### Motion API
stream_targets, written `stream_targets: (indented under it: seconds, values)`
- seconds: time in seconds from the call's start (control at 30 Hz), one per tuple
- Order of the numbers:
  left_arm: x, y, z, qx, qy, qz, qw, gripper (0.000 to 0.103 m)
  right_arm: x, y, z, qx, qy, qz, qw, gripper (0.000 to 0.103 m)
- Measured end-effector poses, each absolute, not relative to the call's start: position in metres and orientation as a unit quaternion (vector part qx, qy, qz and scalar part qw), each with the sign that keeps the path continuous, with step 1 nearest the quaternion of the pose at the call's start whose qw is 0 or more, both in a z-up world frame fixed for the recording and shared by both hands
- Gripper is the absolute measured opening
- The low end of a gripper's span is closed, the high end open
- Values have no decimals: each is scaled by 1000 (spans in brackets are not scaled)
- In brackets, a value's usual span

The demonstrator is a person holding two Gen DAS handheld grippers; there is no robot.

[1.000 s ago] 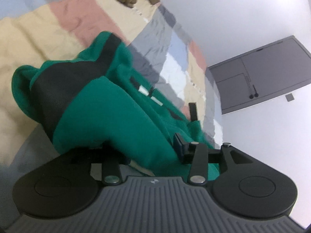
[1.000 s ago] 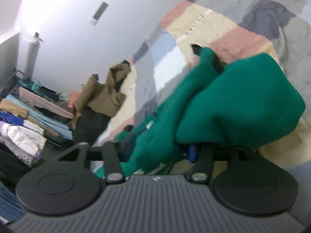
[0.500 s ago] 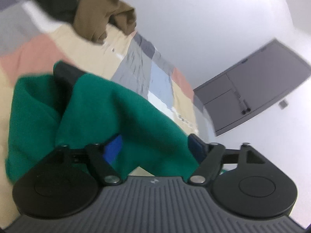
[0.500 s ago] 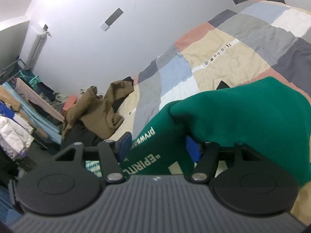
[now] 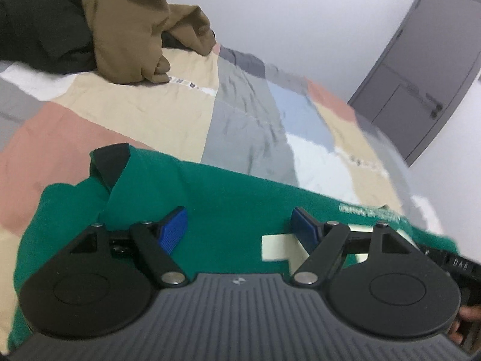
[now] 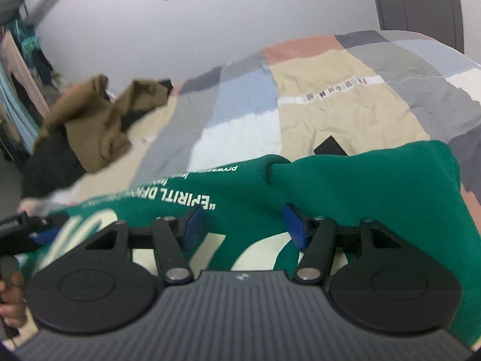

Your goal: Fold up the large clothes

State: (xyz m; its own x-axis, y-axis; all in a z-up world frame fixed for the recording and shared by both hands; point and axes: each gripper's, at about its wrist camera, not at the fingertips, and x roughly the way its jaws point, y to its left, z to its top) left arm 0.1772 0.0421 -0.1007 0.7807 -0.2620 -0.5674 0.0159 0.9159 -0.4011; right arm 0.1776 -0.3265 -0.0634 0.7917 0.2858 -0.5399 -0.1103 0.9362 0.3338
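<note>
Both grippers have let go: the left gripper (image 5: 237,228) now gapes wide over the green sweatshirt (image 5: 228,198), the right gripper (image 6: 243,224) also stands released above it. A second ago each carried bunched fabric; now the sweatshirt lies flattened on the near patchwork bedspread (image 5: 240,114), so this fold looks laid down.

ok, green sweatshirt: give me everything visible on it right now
The green sweatshirt looks like soft fleece, with cream block graphics and white printed lettering. A black cuff or trim pokes up at one corner. It lies spread, folded over itself, on the patchwork bedspread. Both grippers' blue pads stand apart above it, gripping no fabric.
</note>
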Motion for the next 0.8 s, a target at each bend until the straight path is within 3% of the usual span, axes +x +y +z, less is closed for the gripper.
stream_targets:
  seconds: [0.37,0.8]
  values:
    - [202,43,-115,-183,311,-86,929,80,230,-325,-92,109,318,100,937,59]
    - [118,69,-72,-201,266,-63,941,80,171,-339,-52,164,278,77,943,61]
